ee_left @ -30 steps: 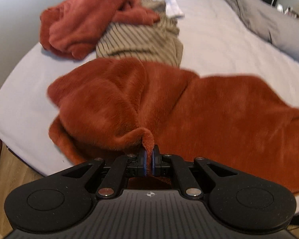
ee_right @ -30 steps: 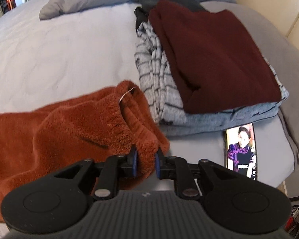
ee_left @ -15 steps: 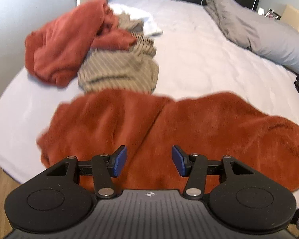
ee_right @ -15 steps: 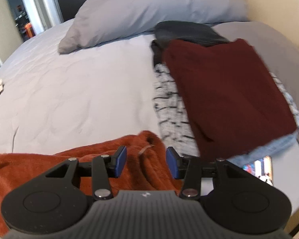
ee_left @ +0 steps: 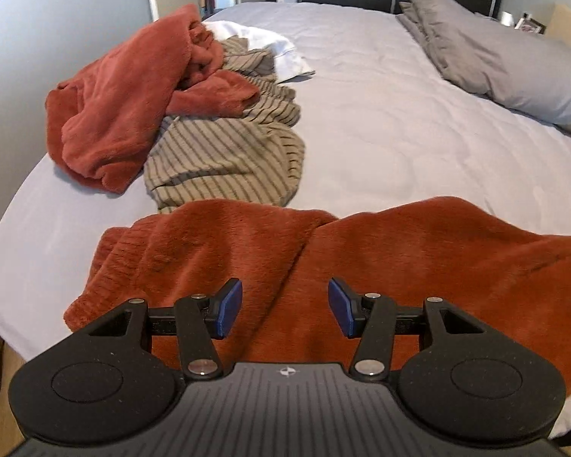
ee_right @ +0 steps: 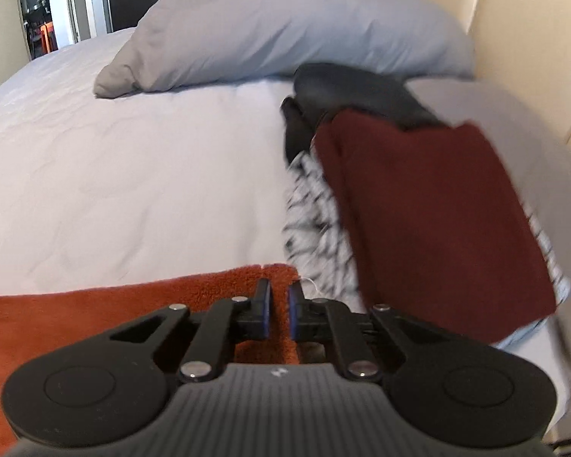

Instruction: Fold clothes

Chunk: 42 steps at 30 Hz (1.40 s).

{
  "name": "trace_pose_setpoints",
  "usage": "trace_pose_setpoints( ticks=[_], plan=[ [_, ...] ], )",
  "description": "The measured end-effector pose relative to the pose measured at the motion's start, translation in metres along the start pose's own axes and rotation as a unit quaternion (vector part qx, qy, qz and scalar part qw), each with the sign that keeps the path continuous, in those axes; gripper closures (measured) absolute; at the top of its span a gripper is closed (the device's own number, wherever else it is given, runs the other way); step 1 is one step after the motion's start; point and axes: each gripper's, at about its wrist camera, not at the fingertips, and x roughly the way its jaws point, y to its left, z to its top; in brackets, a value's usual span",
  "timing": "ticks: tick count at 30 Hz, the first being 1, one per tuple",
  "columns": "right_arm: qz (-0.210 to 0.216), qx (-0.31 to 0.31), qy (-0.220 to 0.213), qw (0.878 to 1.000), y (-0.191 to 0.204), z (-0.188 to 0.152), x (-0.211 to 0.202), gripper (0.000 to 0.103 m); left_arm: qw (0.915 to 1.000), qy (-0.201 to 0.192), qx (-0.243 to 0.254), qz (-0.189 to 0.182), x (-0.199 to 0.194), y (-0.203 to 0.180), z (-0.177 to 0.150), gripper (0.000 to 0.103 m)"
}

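A rust fleece garment (ee_left: 418, 251) lies spread along the near edge of the bed, just under my left gripper (ee_left: 285, 312), which is open and empty above it. In the right wrist view the same fleece (ee_right: 95, 316) ends in a corner below my right gripper (ee_right: 278, 312). Its jaws are closing to a thin slit with nothing clamped between them. To the right of that corner sits a folded stack topped by a maroon garment (ee_right: 430, 221) over a grey patterned one (ee_right: 316, 228).
An unfolded heap lies at the bed's far left: another rust fleece (ee_left: 125, 103), a beige striped top (ee_left: 224, 152) and a white piece (ee_left: 262, 45). Grey pillows (ee_left: 514, 64) (ee_right: 278, 30) line the head end by a cream headboard (ee_right: 533, 57). Pale sheet (ee_left: 380, 122) covers the middle.
Both grippers let go of the rust fleece and rose, tilting up; the fleece now lies flat. The left one stays open, the right one opened and then shut again, empty.
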Motion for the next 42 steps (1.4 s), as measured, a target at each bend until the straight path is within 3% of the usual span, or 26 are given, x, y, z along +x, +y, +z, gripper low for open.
trace_pose_setpoints(
  ticks=[6, 8, 11, 14, 23, 32, 37, 41, 42],
  plan=[
    [0.000, -0.011, 0.058, 0.998, 0.004, -0.002, 0.025, 0.090, 0.9995, -0.025, -0.014, 0.011, -0.003, 0.011, 0.006, 0.055],
    [-0.004, -0.007, 0.068, 0.998, 0.003, -0.004, 0.026, 0.085, 0.9987, -0.042, -0.022, 0.020, -0.007, 0.020, 0.009, 0.055],
    [-0.004, 0.013, 0.057, 0.998, -0.003, -0.002, 0.017, 0.060, 0.9968, -0.057, -0.043, 0.036, -0.011, 0.042, 0.014, 0.053],
    [0.008, 0.038, 0.051, 0.998, -0.009, -0.002, 0.004, 0.059, 0.9946, -0.067, -0.062, 0.050, -0.010, 0.066, 0.019, 0.051],
    [0.062, 0.045, 0.045, 0.996, 0.021, -0.005, -0.028, 0.051, 0.9885, -0.043, -0.141, 0.034, 0.028, 0.138, 0.042, 0.051],
    [0.092, 0.066, 0.043, 0.993, 0.049, -0.015, -0.048, 0.044, 0.9908, 0.003, -0.135, -0.007, 0.079, 0.146, 0.051, 0.055],
    [0.096, 0.055, 0.065, 0.992, 0.065, -0.025, -0.038, 0.042, 0.9897, 0.046, -0.134, -0.021, 0.098, 0.139, 0.052, 0.063],
    [0.072, 0.026, 0.105, 0.991, 0.072, -0.038, -0.017, 0.042, 0.9900, 0.052, -0.130, -0.019, 0.103, 0.136, 0.045, 0.073],
    [0.063, 0.020, 0.114, 0.991, 0.072, -0.041, -0.011, 0.042, 0.9904, 0.044, -0.130, -0.017, 0.101, 0.135, 0.044, 0.091]
  ],
)
